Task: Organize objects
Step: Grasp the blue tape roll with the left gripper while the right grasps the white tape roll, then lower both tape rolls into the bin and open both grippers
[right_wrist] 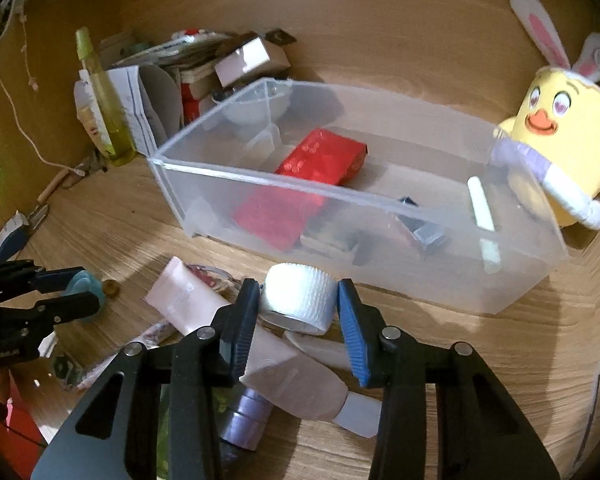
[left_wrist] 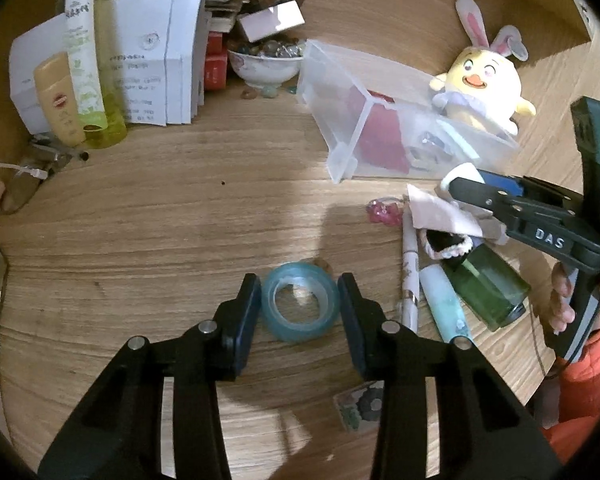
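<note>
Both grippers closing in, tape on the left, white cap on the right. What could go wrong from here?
1. The left gripper straddles the tape roll lying flat on the table; a shallow grip may slip off.
2. The right gripper brackets a white cap resting on a pile of tubes; lifting may drag or scatter them.
3. The clear bin sits just beyond the cap, so a bump is possible.

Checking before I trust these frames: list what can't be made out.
- Items low in the clear bin: right wrist view, blurred by its frosted wall.
- Small patterned item: left wrist view, partly behind the left gripper.
- Carton text: left wrist view, too small.
</note>
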A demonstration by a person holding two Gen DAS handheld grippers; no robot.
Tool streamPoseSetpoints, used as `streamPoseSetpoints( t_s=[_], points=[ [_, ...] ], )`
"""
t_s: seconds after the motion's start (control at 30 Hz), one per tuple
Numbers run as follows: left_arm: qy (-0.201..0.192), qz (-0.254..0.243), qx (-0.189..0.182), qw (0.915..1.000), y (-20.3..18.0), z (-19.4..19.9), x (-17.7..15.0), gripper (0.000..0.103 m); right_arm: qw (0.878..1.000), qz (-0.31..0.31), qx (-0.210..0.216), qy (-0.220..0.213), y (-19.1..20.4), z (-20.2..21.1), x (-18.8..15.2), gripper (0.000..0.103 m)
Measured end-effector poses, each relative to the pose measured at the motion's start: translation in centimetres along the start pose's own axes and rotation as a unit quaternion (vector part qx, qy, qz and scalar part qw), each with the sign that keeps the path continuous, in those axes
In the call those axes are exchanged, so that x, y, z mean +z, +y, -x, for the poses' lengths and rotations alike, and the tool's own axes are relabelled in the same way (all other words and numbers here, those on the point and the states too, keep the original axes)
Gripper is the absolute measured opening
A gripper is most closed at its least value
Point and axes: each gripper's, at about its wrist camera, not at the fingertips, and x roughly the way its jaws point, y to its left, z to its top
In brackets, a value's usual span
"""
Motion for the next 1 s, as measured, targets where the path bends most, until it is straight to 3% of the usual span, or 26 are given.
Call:
streamPoseSetpoints(
  t_s=[0.33,0.6,1.0],
  points=[
    [-0.056,-0.005,0.005,0.9984,-0.9,2.7,2.4,0.04,0.999,0.003,0.004,-0.047,0.1,3.7,0.9,0.037],
    [-0.093,-0.008,-0.018,0.9955,-2.9,3.3,5.6,0.04,0.997,-0.006,-0.005,-0.081,-1.3,6.4,1.4,0.037],
    [-0.117,-0.021,-0.04,0.9921,-6.0,3.1,9.5,0.04,0.992,-0.025,-0.027,-0.124,-4.7,9.1,2.7,0.037]
  ],
)
